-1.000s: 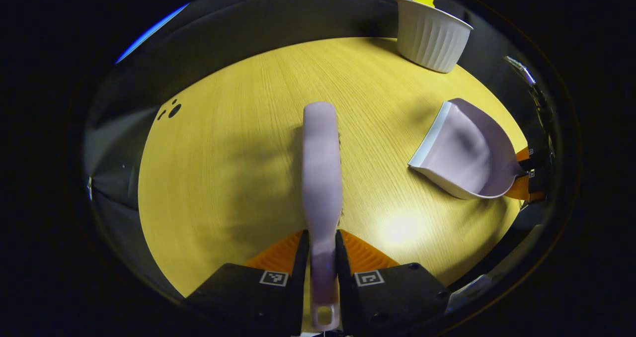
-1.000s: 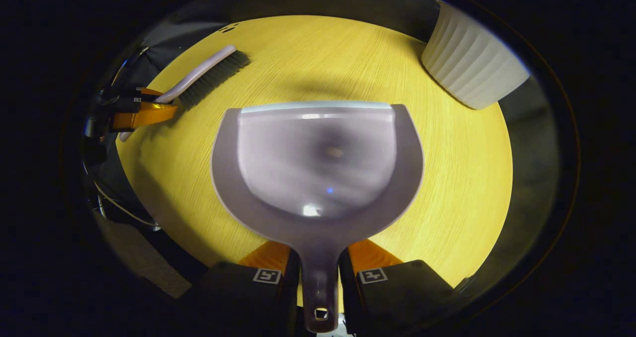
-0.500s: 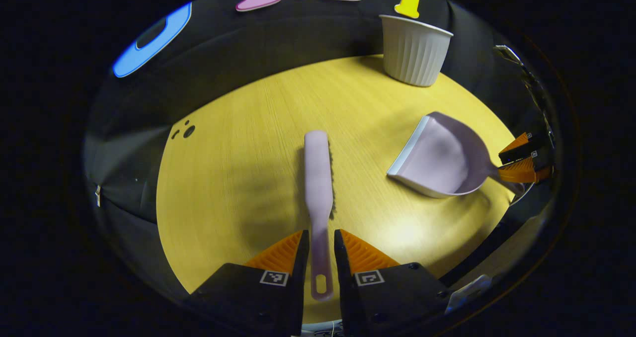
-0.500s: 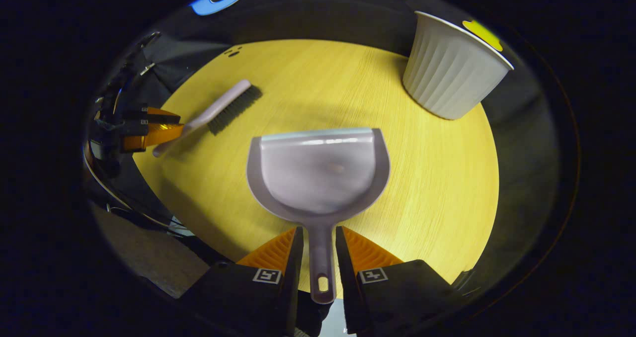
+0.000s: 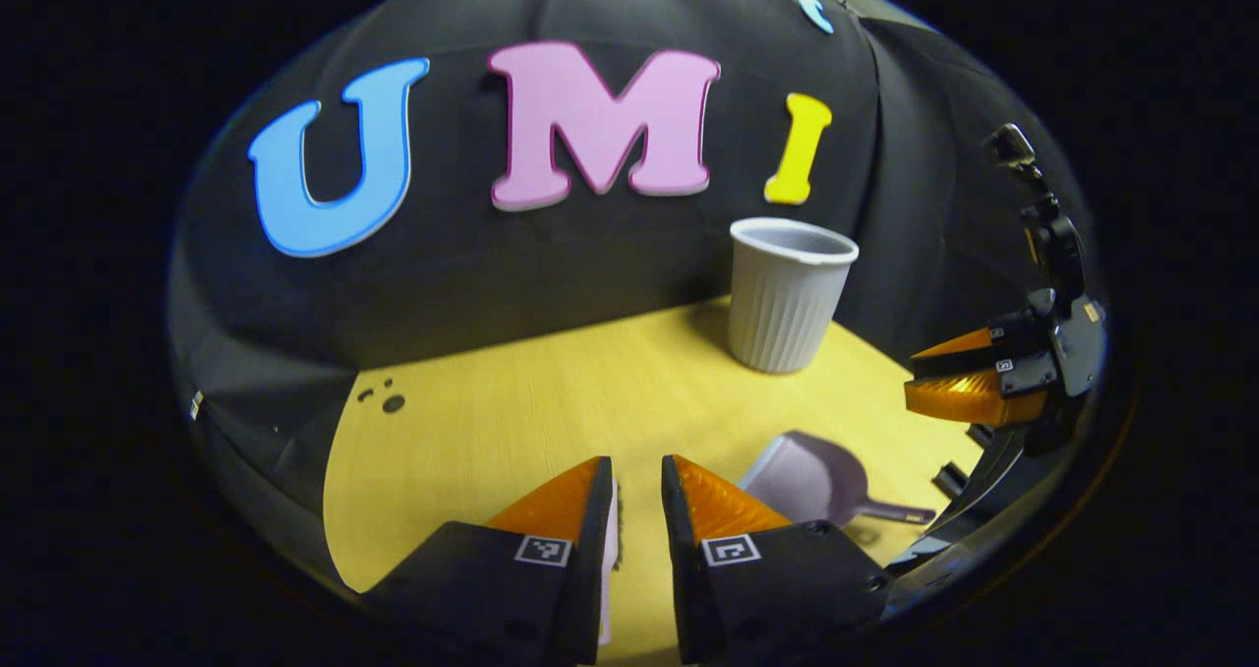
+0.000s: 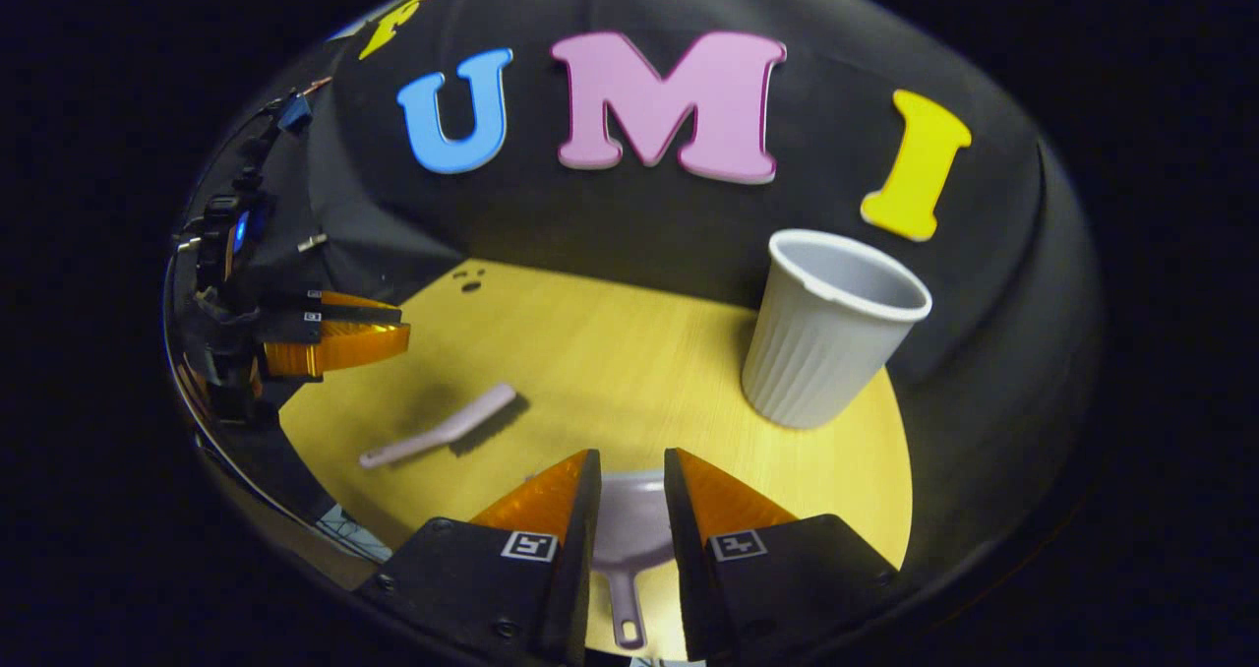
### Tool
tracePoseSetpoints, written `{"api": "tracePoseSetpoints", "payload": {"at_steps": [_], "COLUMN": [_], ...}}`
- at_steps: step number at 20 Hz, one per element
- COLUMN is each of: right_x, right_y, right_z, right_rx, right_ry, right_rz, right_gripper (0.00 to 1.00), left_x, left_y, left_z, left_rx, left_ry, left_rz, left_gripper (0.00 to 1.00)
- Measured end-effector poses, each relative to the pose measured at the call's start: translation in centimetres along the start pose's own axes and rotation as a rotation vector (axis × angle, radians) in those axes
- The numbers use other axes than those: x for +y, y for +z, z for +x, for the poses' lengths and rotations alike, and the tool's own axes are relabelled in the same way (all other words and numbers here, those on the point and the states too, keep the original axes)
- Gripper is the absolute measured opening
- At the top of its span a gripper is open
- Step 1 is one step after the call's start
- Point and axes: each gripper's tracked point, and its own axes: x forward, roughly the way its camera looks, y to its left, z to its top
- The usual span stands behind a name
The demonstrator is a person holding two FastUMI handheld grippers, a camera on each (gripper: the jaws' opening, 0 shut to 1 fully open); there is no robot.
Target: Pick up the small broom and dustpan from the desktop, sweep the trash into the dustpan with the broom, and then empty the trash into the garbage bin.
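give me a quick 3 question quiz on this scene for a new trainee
1. True or false: the broom is gripped between the left gripper's fingers.
2. Which stands upright at the back of the desktop? A) the dustpan B) the garbage bin C) the broom
3. Fill the gap: in the right gripper view, the dustpan lies flat on the desktop, seen below the gap between the right gripper's ____.

Key
1. False: it lies on the desktop, apart from that gripper.
2. B
3. fingers
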Motion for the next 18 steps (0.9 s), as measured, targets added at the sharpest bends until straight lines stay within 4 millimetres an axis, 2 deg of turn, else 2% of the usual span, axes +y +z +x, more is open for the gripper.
{"api": "tracePoseSetpoints", "payload": {"at_steps": [3,6,7,8,10,18], "right_x": [0.4,0.9,1.2,1.4,1.8,4.1], "right_y": [3.4,6.7,7.4,7.6,8.0,8.8], "right_z": [-1.0,-1.9,-2.2,-2.2,-2.5,-2.8], "right_rx": [-0.105,-0.199,-0.22,-0.23,-0.239,-0.236], "right_ry": [-0.019,-0.052,-0.062,-0.077,-0.103,-0.168], "right_rz": [-0.022,-0.04,-0.046,-0.051,-0.046,0.003], "right_gripper": [0.41,0.4,0.39,0.36,0.36,0.36], "left_x": [0.6,0.8,0.9,1.0,1.3,2.3], "left_y": [4.2,6.5,6.6,6.6,6.4,5.5], "left_z": [-2.0,-3.9,-4.3,-4.8,-5.4,-5.5], "left_rx": [-0.136,-0.233,-0.246,-0.252,-0.256,-0.25], "left_ry": [0.008,0.006,0.005,0.001,-0.02,-0.067], "left_rz": [-0.004,-0.019,-0.01,-0.003,-0.003,0.027], "left_gripper": [0.34,0.34,0.39,0.34,0.34,0.34]}}
